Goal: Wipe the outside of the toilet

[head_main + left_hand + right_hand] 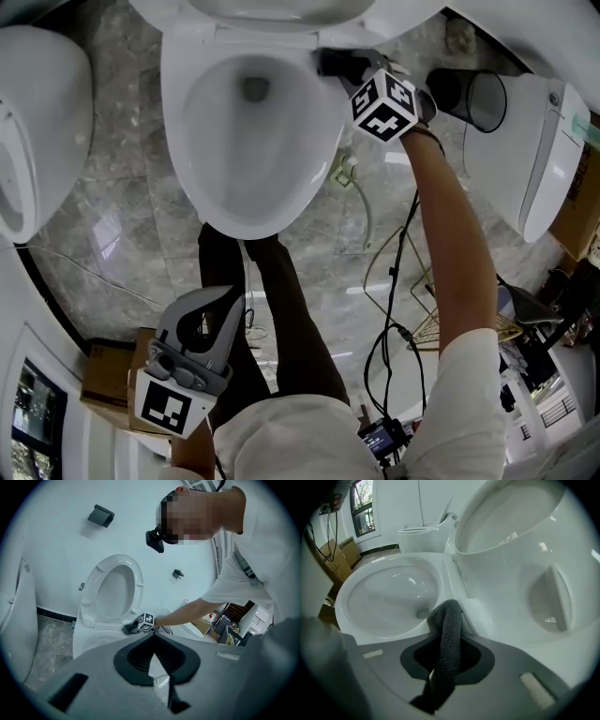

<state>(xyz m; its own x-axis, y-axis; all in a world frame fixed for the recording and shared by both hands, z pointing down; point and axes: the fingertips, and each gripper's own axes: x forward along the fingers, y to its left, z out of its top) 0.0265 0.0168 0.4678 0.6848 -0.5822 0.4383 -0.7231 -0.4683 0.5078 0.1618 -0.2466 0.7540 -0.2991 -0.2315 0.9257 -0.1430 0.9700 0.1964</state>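
Note:
A white toilet (253, 141) with its seat and lid raised (115, 590) stands below me. My right gripper (349, 70) is at the back right of the bowl's rim, near the hinge, shut on a dark grey cloth (328, 62). The right gripper view shows the cloth (446, 616) running up between the jaws (451, 639) and resting against the rim beside the bowl (389, 597). My left gripper (223, 298) hangs low at the left, well away from the toilet (93, 634), its jaws (153, 637) shut and holding nothing.
Other white toilets stand at the left (37, 122) and right (534, 159). A black bin (473, 98) sits behind the right gripper. Cables (394, 272) trail over the marble floor. A cardboard box (108, 370) lies lower left.

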